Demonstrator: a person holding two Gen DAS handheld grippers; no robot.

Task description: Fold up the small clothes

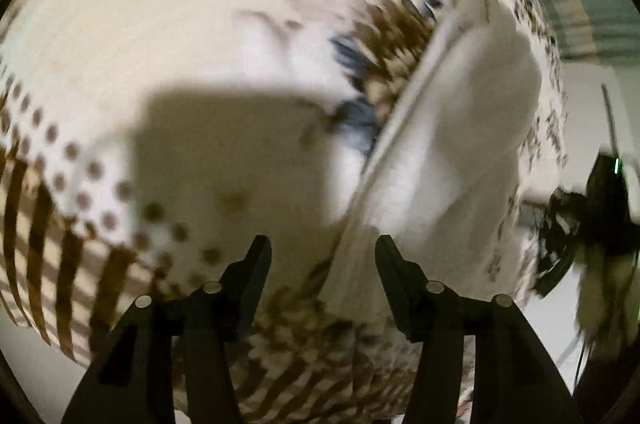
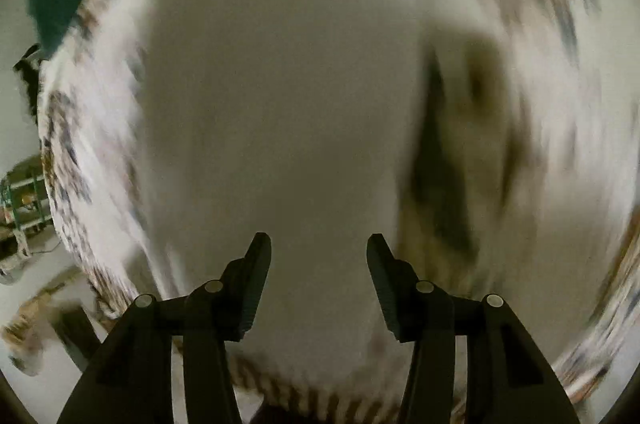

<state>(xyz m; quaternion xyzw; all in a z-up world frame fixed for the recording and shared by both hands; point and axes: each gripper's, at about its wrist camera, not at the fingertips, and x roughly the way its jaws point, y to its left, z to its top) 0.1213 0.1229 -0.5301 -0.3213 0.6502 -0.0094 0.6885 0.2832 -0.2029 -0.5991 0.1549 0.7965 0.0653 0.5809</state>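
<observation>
patterned cloth [image 1: 168,36] covers the surface in the left wrist view, cream with brown stripes, dots and blue motifs. the white garment [image 1: 460,128] lies on it to the right, one long edge running down toward the left gripper [image 1: 322,248], whose jaws stand wide apart and empty, likely placed to take that edge.

in the right wrist view, blurred, the garment [image 2: 288,84] fills the middle; the right gripper [image 2: 318,248] hangs over it, jaws wide, holding nothing.
</observation>
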